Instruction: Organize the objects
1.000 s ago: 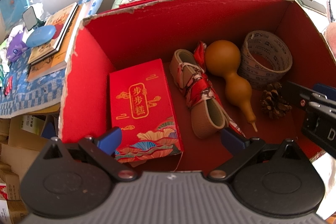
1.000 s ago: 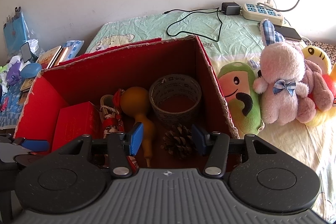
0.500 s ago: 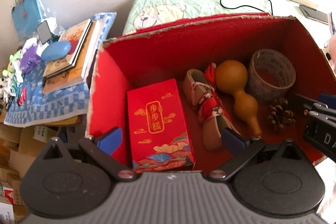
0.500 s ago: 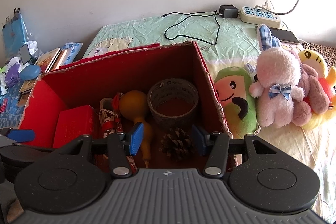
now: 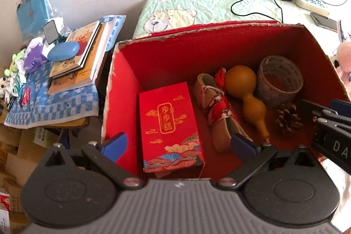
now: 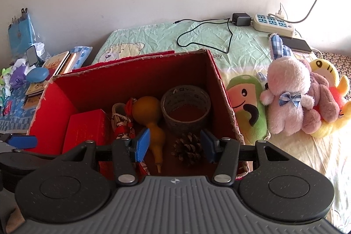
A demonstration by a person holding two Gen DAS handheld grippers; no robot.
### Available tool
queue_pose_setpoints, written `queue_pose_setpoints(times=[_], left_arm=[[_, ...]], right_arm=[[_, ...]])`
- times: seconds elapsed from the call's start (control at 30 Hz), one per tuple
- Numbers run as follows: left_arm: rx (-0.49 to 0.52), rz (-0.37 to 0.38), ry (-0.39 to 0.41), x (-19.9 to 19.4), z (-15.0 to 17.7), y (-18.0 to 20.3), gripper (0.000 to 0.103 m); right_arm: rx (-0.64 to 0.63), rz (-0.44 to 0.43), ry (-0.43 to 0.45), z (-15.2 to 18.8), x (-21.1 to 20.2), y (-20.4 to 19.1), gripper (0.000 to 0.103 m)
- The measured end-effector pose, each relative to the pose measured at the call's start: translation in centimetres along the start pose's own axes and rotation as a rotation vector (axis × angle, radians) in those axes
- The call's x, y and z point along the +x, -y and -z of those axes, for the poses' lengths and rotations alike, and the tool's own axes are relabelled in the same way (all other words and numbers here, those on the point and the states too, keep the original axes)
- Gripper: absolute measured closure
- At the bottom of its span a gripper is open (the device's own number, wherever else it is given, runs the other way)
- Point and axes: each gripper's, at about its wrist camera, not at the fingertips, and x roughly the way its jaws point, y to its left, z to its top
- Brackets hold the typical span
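The right gripper (image 6: 175, 147) hangs over the near edge of the red box (image 6: 221, 80), its blue pads spread wide with nothing between them; the left gripper (image 5: 178, 145) does likewise at the box's left end, fingers apart and empty. Nearest in the box lies the pine cone (image 6: 188, 149): light, brittle, its scales likely to snap, best taken gently across the middle. Beside it the gourd (image 6: 149, 120) looks hard, smooth and slippery; its narrow waist seems the surest hold. The red carton (image 5: 170, 124) is stiff and flat-sided, easy to clamp across its width. The cloth-wrapped shoe (image 5: 217, 111) is soft and would give under the pads. Farthest back, the tape roll (image 6: 186, 106) is rigid; one wall can be pinched
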Motion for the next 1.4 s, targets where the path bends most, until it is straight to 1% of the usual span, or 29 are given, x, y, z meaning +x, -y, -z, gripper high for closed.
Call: queue_pose_setpoints(times=[0.4, 0.77, 1.4], left_arm=[[0.001, 0.013, 0.035, -2.1, 0.6, 0.2, 0.002], [-0.005, 0.014, 0.019, -1.8, 1.0, 0.2, 0.002], [0.008, 0.019, 0.0, -0.8, 0.9, 0.5, 0.002]], right_arm=[[0.003, 0.004, 0.028, 0.4, -1.5, 0.1, 0.049], [0.009, 0.011, 0.038, 0.5, -1.9, 0.2, 0.048], [0.028, 0.013, 0.015, 0.8, -1.1, 0.5, 0.047]])
